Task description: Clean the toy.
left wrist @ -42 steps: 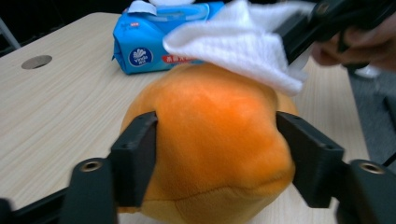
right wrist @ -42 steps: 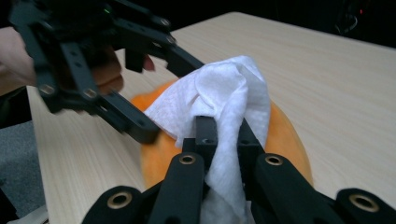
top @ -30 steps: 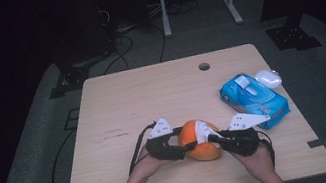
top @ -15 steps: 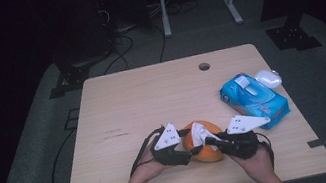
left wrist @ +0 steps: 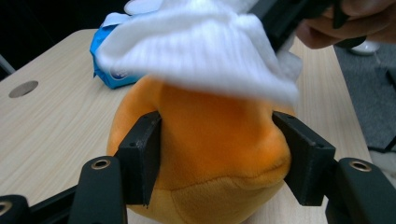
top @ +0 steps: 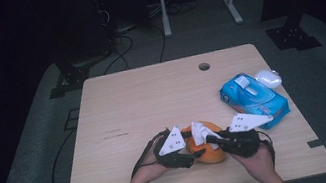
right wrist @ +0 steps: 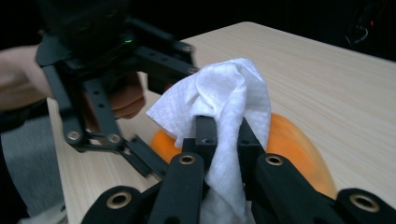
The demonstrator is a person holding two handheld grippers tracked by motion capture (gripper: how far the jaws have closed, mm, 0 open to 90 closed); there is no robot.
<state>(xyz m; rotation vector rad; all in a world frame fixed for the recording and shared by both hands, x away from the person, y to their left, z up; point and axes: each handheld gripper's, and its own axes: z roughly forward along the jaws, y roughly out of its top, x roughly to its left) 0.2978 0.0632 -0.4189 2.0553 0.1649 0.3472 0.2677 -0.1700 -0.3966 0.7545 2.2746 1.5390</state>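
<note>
Two grips: left gripper clamped across soft orange plush toy — squashy, light; right gripper pinching limp white wipe — best held mid-fold.

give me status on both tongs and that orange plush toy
Left tongs shut on round orange plush toy, near table edge. Right tongs shut on white paper wipe, draped over toy. Blue wipes pack clear, off right.
</note>
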